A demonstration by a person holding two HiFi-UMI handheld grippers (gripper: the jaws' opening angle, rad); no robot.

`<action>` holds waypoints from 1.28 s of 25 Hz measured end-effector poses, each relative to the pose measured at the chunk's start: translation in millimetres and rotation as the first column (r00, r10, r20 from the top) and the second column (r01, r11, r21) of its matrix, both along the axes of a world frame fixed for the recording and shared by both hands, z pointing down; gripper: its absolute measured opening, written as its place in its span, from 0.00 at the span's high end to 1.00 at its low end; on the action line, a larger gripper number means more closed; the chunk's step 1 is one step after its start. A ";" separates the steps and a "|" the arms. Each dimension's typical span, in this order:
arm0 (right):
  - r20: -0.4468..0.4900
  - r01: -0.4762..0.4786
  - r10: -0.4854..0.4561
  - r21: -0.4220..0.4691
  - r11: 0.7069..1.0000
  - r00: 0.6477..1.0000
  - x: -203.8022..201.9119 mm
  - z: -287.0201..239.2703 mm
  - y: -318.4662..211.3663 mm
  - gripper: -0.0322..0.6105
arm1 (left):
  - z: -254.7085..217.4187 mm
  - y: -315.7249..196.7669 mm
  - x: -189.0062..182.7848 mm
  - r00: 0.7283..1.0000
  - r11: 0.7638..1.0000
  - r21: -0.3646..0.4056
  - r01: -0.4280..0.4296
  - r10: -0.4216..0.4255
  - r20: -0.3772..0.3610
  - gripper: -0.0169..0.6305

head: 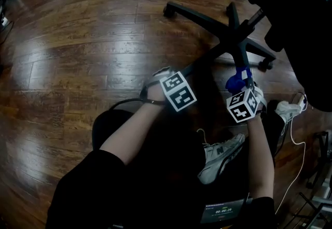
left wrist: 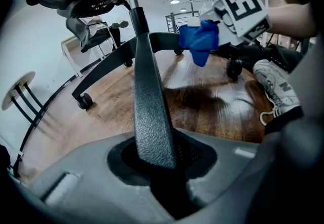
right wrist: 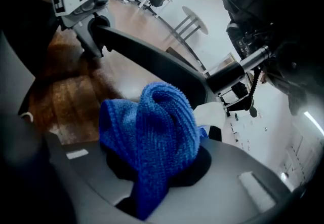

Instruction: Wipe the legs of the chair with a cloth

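Grip check, both sides.

Left gripper view: left gripper point(left wrist: 158, 159) has its jaws closed to a narrow gap on the near end of a chair leg point(left wrist: 150, 101), a black textured spar running away to the hub. Head view shows only this gripper's marker cube and the hand, not the clamp itself.

Right gripper view: right gripper point(right wrist: 154, 172) has its jaws pinched on the blue cloth point(right wrist: 152, 134), which is bunched into a thick fold above them. The left gripper appears far left, at the tip of the same leg.

Head view only: cloth point(head: 236, 82) sits just right of the held leg, near the hub of the chair base point(head: 233, 41), on a wood floor point(head: 78, 41). No view shows whether the cloth touches a leg. A white sneaker point(head: 220, 158) lies near, between the forearms.
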State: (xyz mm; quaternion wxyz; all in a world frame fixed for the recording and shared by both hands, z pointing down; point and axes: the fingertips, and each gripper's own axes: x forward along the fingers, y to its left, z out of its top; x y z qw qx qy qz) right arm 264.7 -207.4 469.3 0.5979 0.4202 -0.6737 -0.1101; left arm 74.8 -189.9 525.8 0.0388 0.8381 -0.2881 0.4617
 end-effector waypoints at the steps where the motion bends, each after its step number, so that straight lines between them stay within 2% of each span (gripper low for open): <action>1: 0.007 -0.004 0.004 -0.012 1.000 1.000 5.9 4.0 12.3 0.83 | 0.4 -0.4 -0.3 1.000 1.000 0.001 0.003 -0.003 0.000 0.81; 8: 0.033 -0.038 0.042 -0.105 0.994 0.999 47.8 24.9 91.9 0.83 | 1.4 -2.2 1.6 1.000 1.000 0.009 0.015 -0.015 0.014 0.81; 13: 0.029 -0.047 0.050 -0.094 0.994 0.998 55.4 31.2 106.5 0.83 | 1.8 -1.9 -0.1 0.999 1.000 0.005 0.015 -0.015 0.029 0.81; 16: 0.005 -0.053 0.054 -0.086 0.995 0.999 45.7 28.7 83.5 0.83 | 1.5 -1.7 -0.3 0.999 1.000 -0.002 0.017 -0.016 0.035 0.81; 25: -0.089 0.020 -0.017 0.034 0.999 0.996 -11.6 -3.0 -38.2 0.83 | -1.3 1.7 2.9 1.000 1.000 -0.020 -0.004 0.005 0.007 0.81; 28: -0.081 0.035 -0.029 0.074 0.997 0.996 -29.5 -16.3 -72.3 0.82 | -1.7 2.0 2.5 1.000 1.000 -0.021 -0.007 0.007 0.002 0.81; 32: -0.089 0.053 -0.047 0.064 0.996 0.995 -38.0 -19.6 -82.9 0.82 | -1.5 1.2 1.0 1.000 1.000 -0.020 -0.007 0.007 0.000 0.81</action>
